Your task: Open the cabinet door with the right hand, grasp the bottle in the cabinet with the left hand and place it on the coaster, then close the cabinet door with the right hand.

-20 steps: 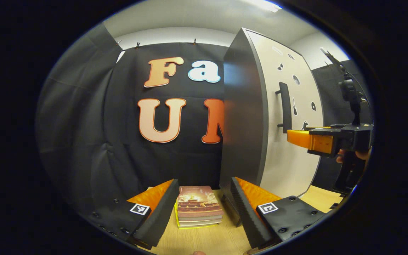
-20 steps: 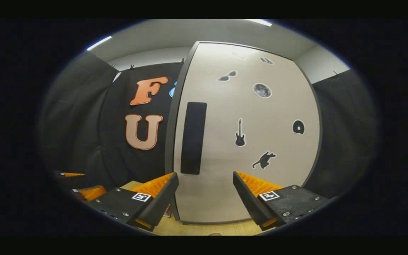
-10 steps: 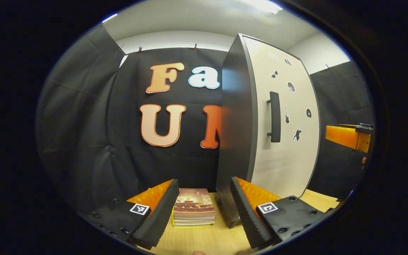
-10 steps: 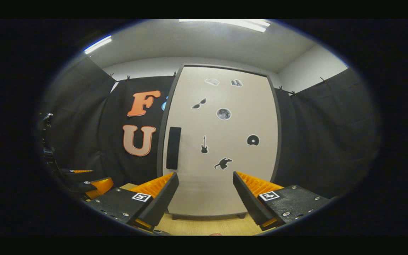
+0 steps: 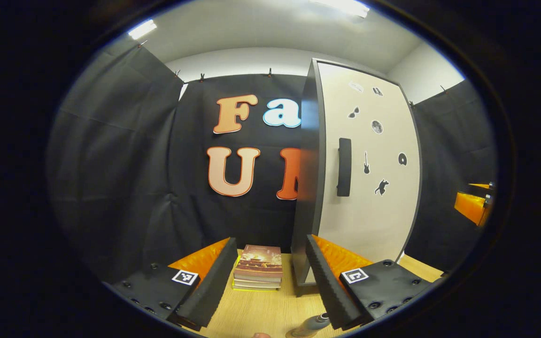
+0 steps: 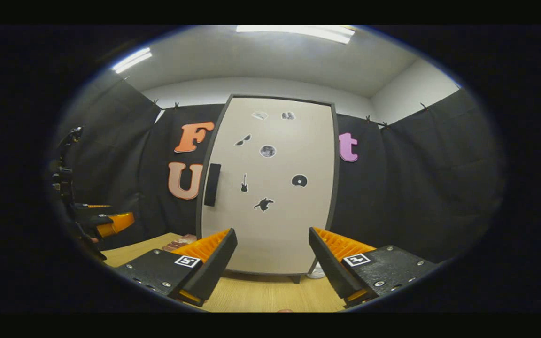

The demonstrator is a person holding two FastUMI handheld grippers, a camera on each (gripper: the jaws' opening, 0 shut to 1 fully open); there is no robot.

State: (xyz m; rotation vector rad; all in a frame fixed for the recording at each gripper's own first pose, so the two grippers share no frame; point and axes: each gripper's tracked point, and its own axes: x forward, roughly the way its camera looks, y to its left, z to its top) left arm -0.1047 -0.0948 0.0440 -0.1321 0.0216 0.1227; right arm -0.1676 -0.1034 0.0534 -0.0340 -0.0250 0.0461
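Cabinet door (image 6: 270, 188) sits shut ahead of my right gripper (image 6: 273, 256), jaws spread and empty, while my left gripper (image 5: 270, 274), also spread, hangs above the bottle (image 5: 312, 325) low on the desk (image 5: 261, 314), presumably already delivered.

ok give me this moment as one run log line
stage: end | cabinet door: shut | bottle: on table, coaster unseen | left gripper: open, empty | right gripper: open, off handle
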